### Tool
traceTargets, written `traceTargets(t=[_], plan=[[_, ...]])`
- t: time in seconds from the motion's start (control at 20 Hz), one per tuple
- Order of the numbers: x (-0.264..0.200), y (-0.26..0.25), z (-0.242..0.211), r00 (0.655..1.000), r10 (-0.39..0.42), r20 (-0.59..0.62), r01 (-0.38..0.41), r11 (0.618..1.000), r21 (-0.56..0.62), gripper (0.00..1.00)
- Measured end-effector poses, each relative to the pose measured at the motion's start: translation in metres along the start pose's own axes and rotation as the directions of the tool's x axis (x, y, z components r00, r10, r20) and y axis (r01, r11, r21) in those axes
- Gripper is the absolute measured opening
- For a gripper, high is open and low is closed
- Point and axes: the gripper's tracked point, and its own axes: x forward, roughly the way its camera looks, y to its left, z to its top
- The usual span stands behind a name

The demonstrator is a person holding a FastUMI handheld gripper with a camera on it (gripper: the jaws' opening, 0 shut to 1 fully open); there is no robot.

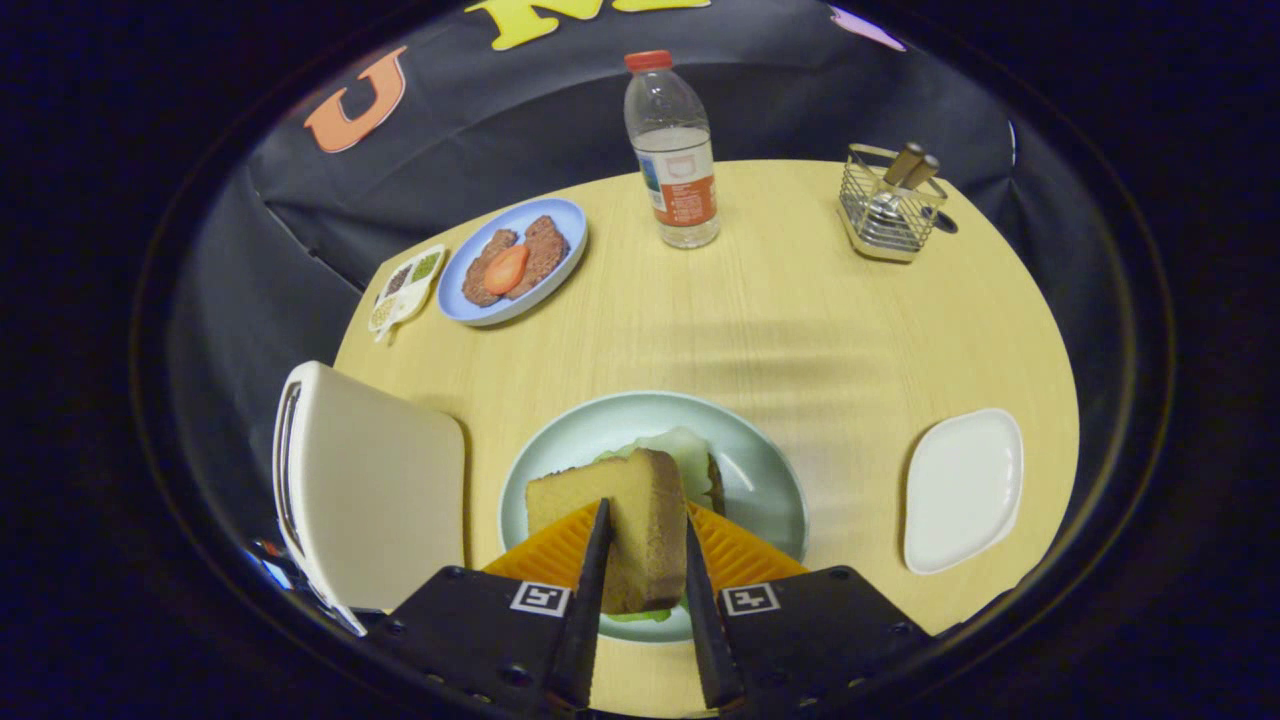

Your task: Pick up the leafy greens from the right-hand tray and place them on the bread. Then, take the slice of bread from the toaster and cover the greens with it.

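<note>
Clearly the gripper (pixel 645 545) is closed to a narrow gap, and both fingers (pixel 592 575) press on the sides of a slice of bread (pixel 640 520), which stands on edge between them. The slice hangs over a pale green plate (pixel 770 480) just ahead of the fingers, where leafy greens (pixel 680 450) show past its far end, with the dark edge of another piece of bread (pixel 716 485) beside them. The slice's long axis runs forward along the fingers, its tan cut face turned to the left and its crust edge upward and to the right.

The round table (pixel 800 330) is of light wood. A white toaster (pixel 370 490) stands just left of the plate, and an empty white tray (pixel 962 490) lies to its right. Farther back are a blue plate (pixel 470 305) with brown patties and a red slice, a small divided dish (pixel 408 285), a water bottle (pixel 672 150) and a wire caddy (pixel 890 205) of utensils. Black cloth forms the booth's wall (pixel 500 130) behind.
</note>
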Motion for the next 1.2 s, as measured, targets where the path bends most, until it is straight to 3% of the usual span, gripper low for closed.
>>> traceTargets(t=[0.05,0.15,0.35,0.6,0.75,0.95,1.05,1.2], plan=[[0.0,-0.002,0.0,1.0,0.005,-0.003,-0.005,1.0,0.002,0.4],[0.001,-0.009,-0.001,1.0,0.005,0.005,-0.005,1.0,-0.011,0.5],[-0.001,-0.021,-0.005,0.999,-0.004,0.032,0.006,0.999,-0.051,0.54],[-0.013,-0.041,-0.008,0.985,-0.066,0.162,0.096,0.978,-0.187,0.67],[-0.047,-0.048,-0.005,0.957,-0.105,0.27,0.158,0.97,-0.183,0.78],[-0.119,-0.037,-0.004,0.9,-0.125,0.417,0.193,0.973,-0.127,0.86],[-0.166,-0.033,0.002,0.833,-0.161,0.529,0.252,0.962,-0.103,0.89],[-0.24,-0.004,-0.002,0.727,-0.153,0.669,0.278,0.957,-0.083,0.91]])
